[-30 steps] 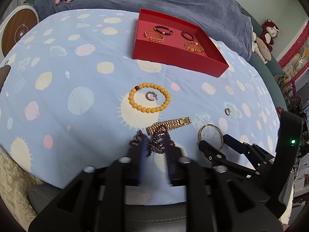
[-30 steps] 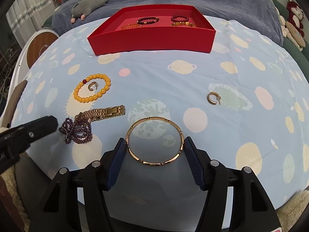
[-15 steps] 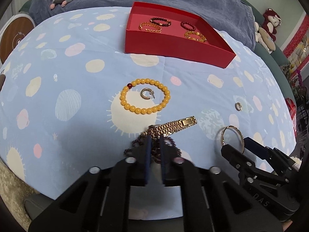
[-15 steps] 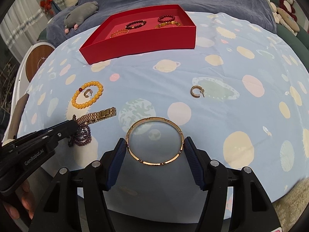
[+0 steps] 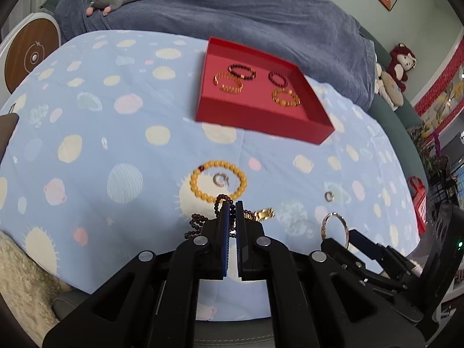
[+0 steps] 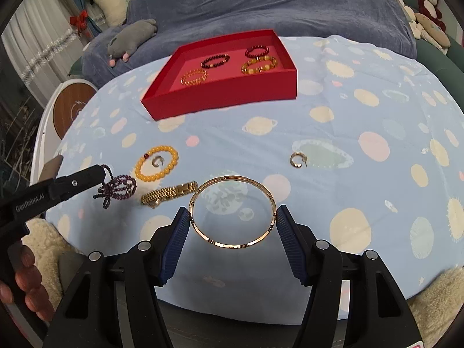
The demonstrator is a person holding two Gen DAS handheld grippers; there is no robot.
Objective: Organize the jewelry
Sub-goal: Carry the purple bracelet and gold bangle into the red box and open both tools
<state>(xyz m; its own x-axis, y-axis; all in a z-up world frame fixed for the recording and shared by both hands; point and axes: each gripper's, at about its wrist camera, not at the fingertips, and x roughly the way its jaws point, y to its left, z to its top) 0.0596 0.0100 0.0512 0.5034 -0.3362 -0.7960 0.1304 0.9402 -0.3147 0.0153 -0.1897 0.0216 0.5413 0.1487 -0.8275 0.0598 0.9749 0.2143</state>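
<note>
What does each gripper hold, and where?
Left gripper: purple bead string, pinched at one loop. Right gripper: gold bangle, clamped across its width.

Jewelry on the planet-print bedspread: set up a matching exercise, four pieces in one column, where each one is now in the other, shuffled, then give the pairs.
Pieces
1. gold bangle
2. purple bead strand
3. yellow bead bracelet
4. gold watch band

Places
A. lying flat on the bedspread, ringing a small hoop earring
B. pinched in the left claw, dangling
C. lying on the bedspread, near the yellow beads
D. held across the right claw

Pairs: 1-D, 2-B, 3-A, 4-C
</note>
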